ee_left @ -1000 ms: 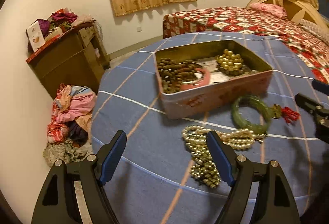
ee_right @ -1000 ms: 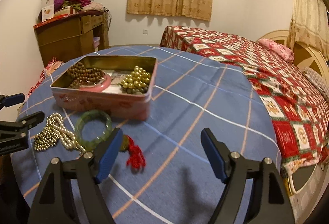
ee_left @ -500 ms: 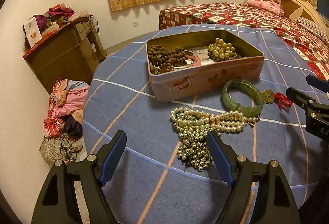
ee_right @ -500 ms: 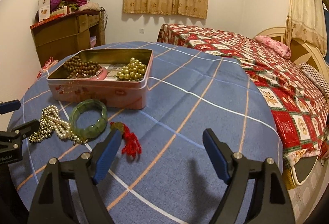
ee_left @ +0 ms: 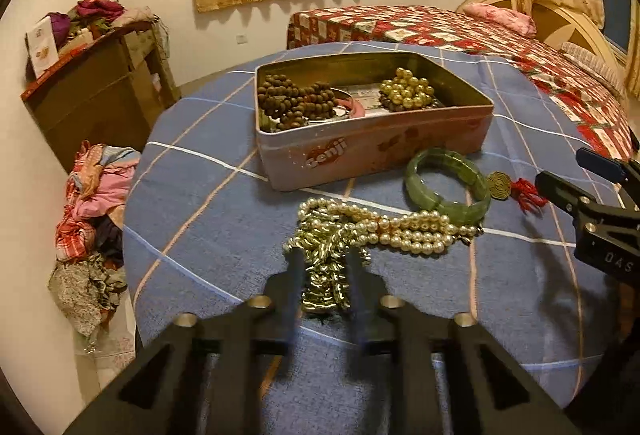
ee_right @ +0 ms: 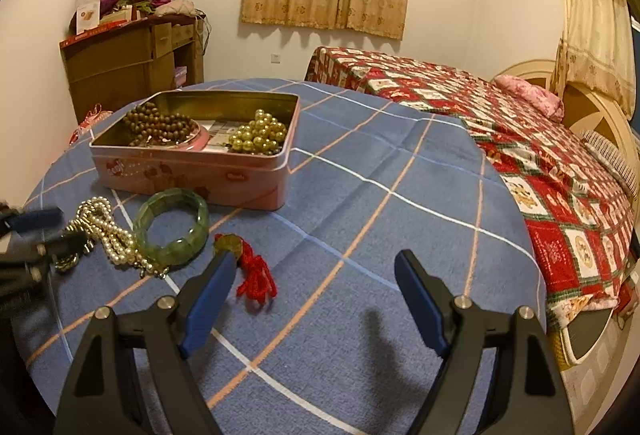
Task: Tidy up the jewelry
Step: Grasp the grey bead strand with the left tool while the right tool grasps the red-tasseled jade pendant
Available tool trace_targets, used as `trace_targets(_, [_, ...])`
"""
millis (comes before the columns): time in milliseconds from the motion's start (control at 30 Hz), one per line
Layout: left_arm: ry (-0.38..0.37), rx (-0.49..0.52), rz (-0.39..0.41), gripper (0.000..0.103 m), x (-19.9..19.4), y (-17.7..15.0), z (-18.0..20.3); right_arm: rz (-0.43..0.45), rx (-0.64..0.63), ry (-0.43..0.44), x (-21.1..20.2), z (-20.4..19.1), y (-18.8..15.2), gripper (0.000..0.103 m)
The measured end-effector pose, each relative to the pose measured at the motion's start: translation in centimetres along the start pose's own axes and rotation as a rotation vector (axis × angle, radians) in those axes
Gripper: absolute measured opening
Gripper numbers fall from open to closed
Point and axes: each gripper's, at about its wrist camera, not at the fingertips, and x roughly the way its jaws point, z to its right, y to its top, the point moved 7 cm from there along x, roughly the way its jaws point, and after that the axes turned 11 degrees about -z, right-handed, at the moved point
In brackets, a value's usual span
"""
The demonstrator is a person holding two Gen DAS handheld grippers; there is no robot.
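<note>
A pink tin box [ee_left: 372, 151] stands on the round blue checked table [ee_left: 200, 227]; it holds brown beads [ee_left: 294, 101] and gold beads [ee_left: 406, 91]. In front of it lie a pearl necklace [ee_left: 400, 229], a green jade bracelet [ee_left: 446, 185] and a gold charm with a red tassel [ee_left: 516, 189]. My left gripper [ee_left: 324, 269] is shut on the gold end of the pearl necklace. My right gripper [ee_right: 316, 283] is open and empty above the table, its left finger [ee_right: 208, 291] next to the red tassel [ee_right: 256, 277]. The box [ee_right: 192, 167] and bracelet [ee_right: 172, 225] show in the right wrist view too.
A bed with a red patterned cover [ee_right: 500, 123] stands behind and right of the table. A wooden cabinet with clutter on top [ee_left: 96, 83] stands at the left wall, with a heap of clothes [ee_left: 88, 203] on the floor below it.
My left gripper has closed from wide open onto the gold end of the pearl necklace. The right gripper has stayed open and shifted little.
</note>
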Motion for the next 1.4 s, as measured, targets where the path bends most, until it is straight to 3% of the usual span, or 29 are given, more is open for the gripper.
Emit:
trace_targets(133, [-0.028, -0.013, 0.018, 0.01, -0.6, -0.1, -0.3, -0.002, 0.007, 0.011, 0.0, 0.1, 0.0, 0.084])
trace_targets(400, [-0.027, -0.053, 0.11, 0.01, -4.0, 1.2, -2.5, 0.004, 0.051, 0.028, -0.1, 0.6, -0.1, 0.084])
trace_targets(667, [-0.01, -0.09, 0.086, 0.01, -2.5, 1.2, -3.9, -0.038, 0.003, 0.062, 0.5, 0.0, 0.1, 0.082])
trace_targets(867, [0.003, -0.094, 0.076, 0.01, -1.4, 1.0, -4.2, -0.1, -0.062, 0.087, 1.6, -1.0, -0.1, 0.065])
trace_targets(933, [-0.001, -0.09, 0.074, 0.01, -1.3, 1.0, -4.0, -0.121, -0.102, 0.097, 2.0, -1.6, -0.3, 0.053])
trace_targets(1000, [-0.005, -0.086, 0.072, 0.01, -1.3, 0.9, -3.8, -0.133, -0.113, 0.124, 2.3, -1.8, -0.6, 0.029])
trace_targets(1033, [-0.007, -0.085, 0.072, 0.01, -1.3, 0.9, -3.7, -0.133, -0.118, 0.135, 2.3, -1.8, -0.7, 0.027])
trace_targets(1100, [-0.008, -0.085, 0.072, 0.01, -1.3, 0.8, -3.7, -0.123, -0.135, 0.139, 2.1, -2.0, -0.9, 0.009])
trace_targets(1400, [-0.009, -0.089, 0.092, 0.01, -2.3, 0.9, -3.8, -0.052, -0.108, 0.127, 1.0, -1.6, -0.6, 0.004])
